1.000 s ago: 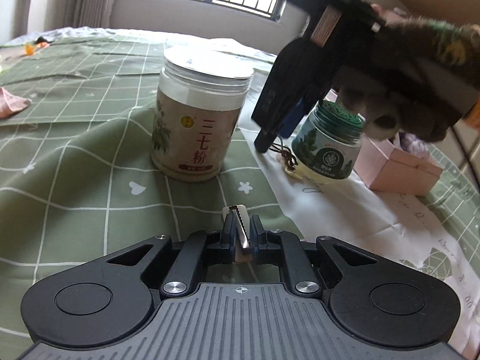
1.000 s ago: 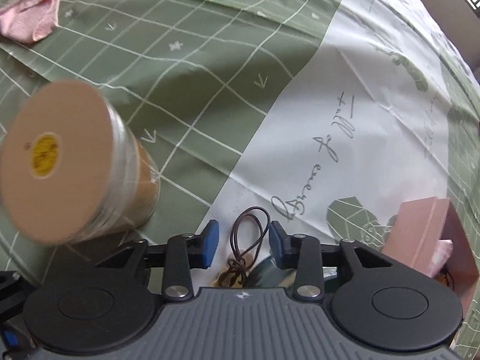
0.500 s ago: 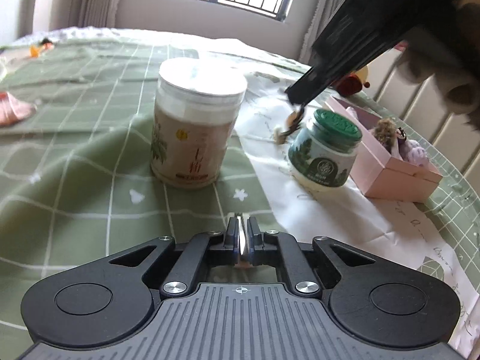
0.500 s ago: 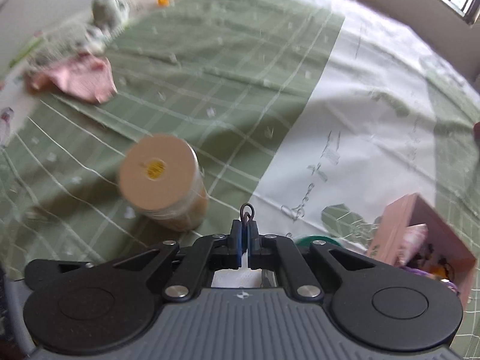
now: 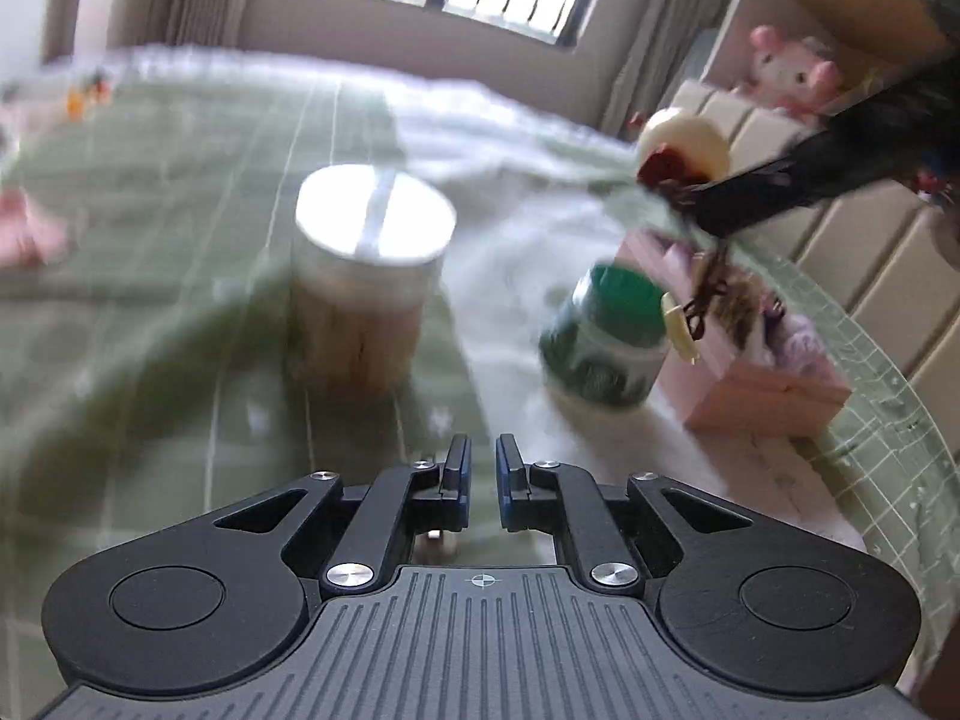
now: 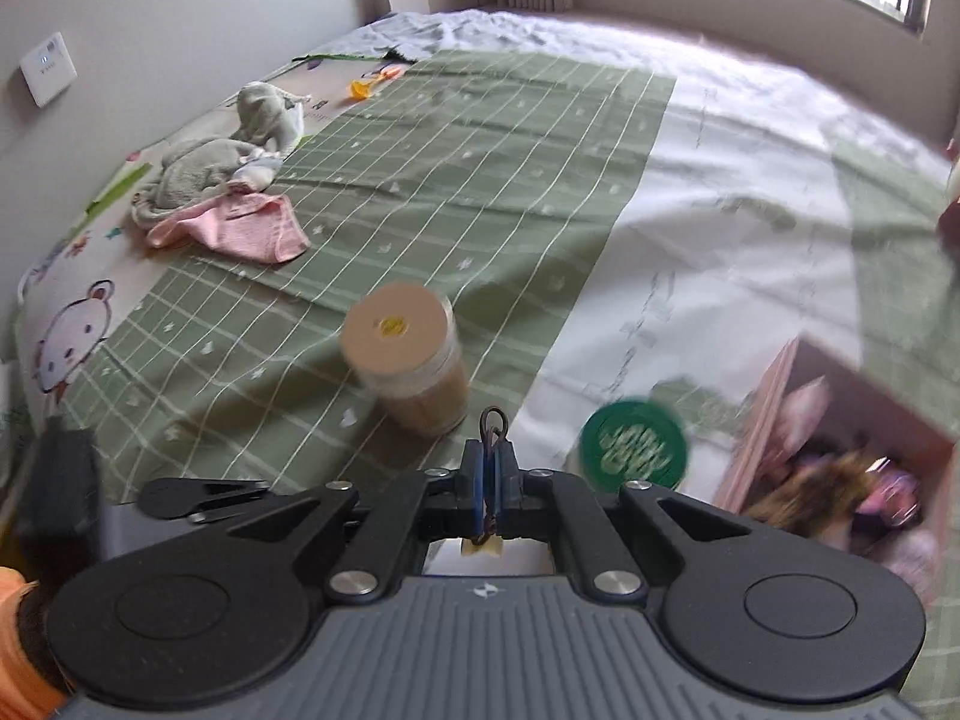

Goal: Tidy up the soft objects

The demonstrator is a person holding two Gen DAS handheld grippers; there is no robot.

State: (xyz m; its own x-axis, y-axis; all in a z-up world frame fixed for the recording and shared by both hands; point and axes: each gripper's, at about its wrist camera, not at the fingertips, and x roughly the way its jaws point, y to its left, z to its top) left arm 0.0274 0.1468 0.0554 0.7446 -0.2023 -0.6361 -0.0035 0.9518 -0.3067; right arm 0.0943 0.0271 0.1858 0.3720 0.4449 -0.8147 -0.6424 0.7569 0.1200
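Note:
My right gripper (image 6: 491,468) is shut on a brown cord (image 6: 493,420) with a small cream tag (image 6: 480,547) hanging below it. In the left wrist view the right gripper (image 5: 699,207) holds the cord and tag (image 5: 681,327) in the air above the green-lidded jar (image 5: 606,339) and the pink box (image 5: 774,387). The pink box (image 6: 774,420) holds soft items. My left gripper (image 5: 480,468) is slightly open and empty, low over the bed. Pink cloth (image 6: 240,228) and grey soft toys (image 6: 198,174) lie at the far left of the bed.
A tall beige jar (image 5: 366,288) (image 6: 408,366) stands on the green checked sheet, left of the green-lidded jar (image 6: 633,441). A round cream toy (image 5: 684,141) and a pink plush (image 5: 786,69) sit by the headboard. An orange item (image 6: 366,87) lies far back.
My right gripper has lifted the cord higher and moved it right, toward the pink box. My left gripper has parted its fingers slightly and risen.

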